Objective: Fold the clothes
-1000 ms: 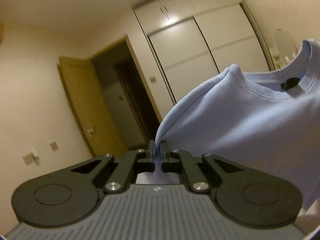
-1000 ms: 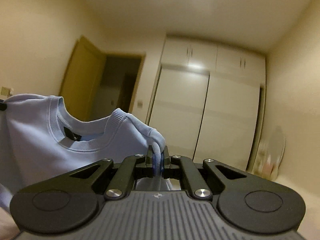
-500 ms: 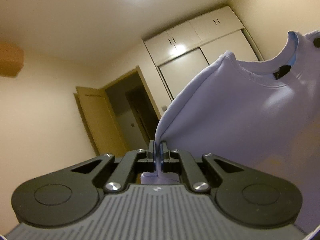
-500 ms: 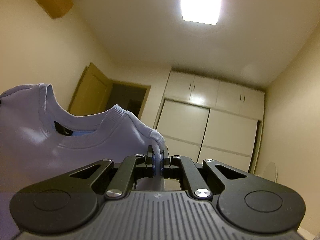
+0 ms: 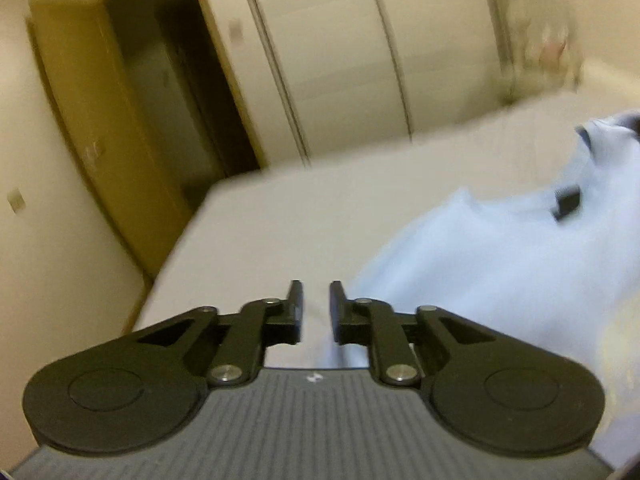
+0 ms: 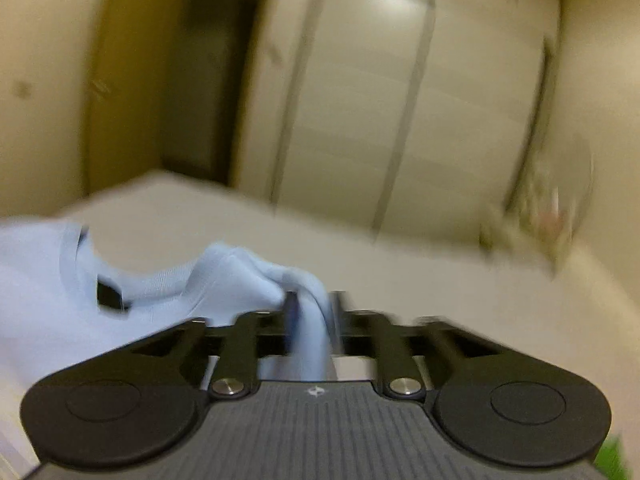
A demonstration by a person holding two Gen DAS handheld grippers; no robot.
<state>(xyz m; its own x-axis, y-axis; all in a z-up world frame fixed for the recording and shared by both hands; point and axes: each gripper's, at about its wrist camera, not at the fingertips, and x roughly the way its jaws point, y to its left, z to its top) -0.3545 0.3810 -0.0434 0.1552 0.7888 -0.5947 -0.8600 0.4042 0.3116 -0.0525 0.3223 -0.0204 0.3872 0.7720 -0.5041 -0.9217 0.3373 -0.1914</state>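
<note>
Left gripper [image 5: 316, 306], fingers apart, nothing between them, pale blue sweatshirt [image 5: 500, 264] on bed [image 5: 300, 220], right gripper [image 6: 312, 312], fingers parted around shoulder fabric, grip unclear, wardrobe [image 6: 400, 100] behind.

There is one light blue sweatshirt [image 5: 500, 264], lying on one bed [image 5: 304, 216]. There are two tools, the left tool [image 5: 316, 300] and the right tool [image 6: 314, 308]. Behind stand one wardrobe [image 5: 360, 48] and one open door [image 5: 96, 120]. The wardrobe has maybe three panels; the view is blurred.
</note>
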